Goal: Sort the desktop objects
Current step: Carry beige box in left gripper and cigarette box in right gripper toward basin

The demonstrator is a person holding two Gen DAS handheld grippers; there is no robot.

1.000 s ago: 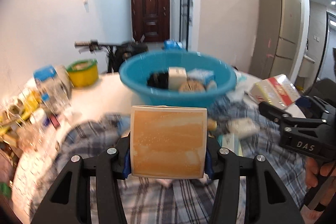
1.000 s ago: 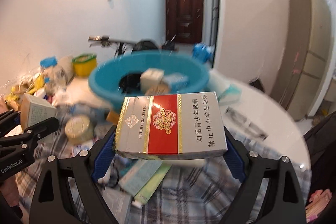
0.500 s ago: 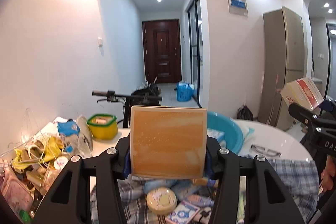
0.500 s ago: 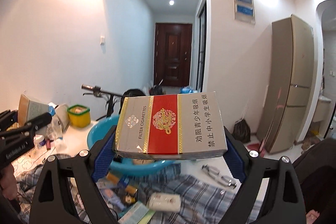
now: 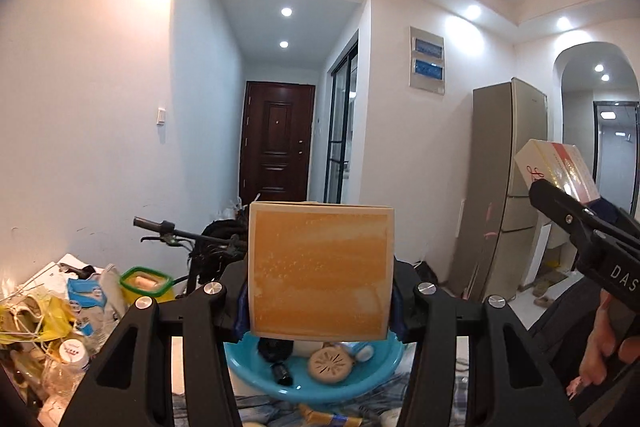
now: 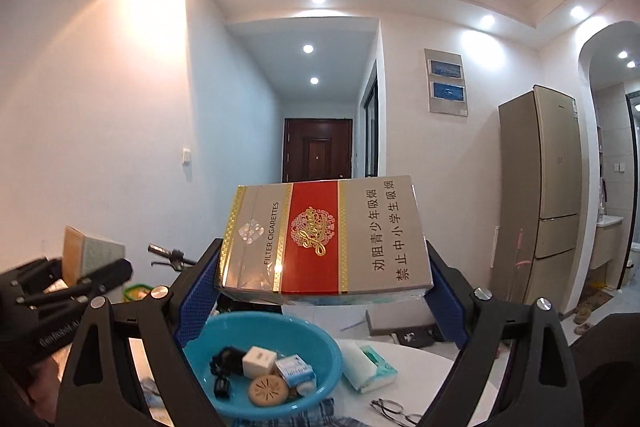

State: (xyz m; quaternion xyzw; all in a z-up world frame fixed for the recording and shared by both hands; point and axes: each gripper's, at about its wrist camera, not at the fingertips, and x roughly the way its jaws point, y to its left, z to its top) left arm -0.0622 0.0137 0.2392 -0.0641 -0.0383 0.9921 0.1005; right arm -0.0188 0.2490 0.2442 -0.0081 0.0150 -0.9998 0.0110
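Note:
My left gripper (image 5: 320,303) is shut on an orange square box (image 5: 320,271), held high above the table. In the right wrist view my right gripper (image 6: 320,291) is shut on a red, gold and grey cigarette carton (image 6: 324,239), gripped across its width. Below both sits a blue basin (image 6: 280,403), which also appears in the left wrist view as the basin (image 5: 340,391); it holds several small items, among them a round tan disc (image 6: 268,391) and a white cube (image 6: 258,361). Each gripper shows in the other's view, the carton (image 5: 556,171) at right and the orange box (image 6: 86,255) at left.
A white tissue pack (image 6: 366,367) and glasses (image 6: 394,411) lie on the white table right of the basin. A cluttered pile with yellow bags (image 5: 36,319) and a green-rimmed yellow tub (image 5: 146,281) stands at left. A bicycle handlebar (image 5: 160,227) and a fridge (image 6: 554,195) stand behind.
Both grippers have risen with their boxes and tilted up toward level. The basin and plaid cloth have dropped to the bottom of both views; wall and ceiling now fill them.

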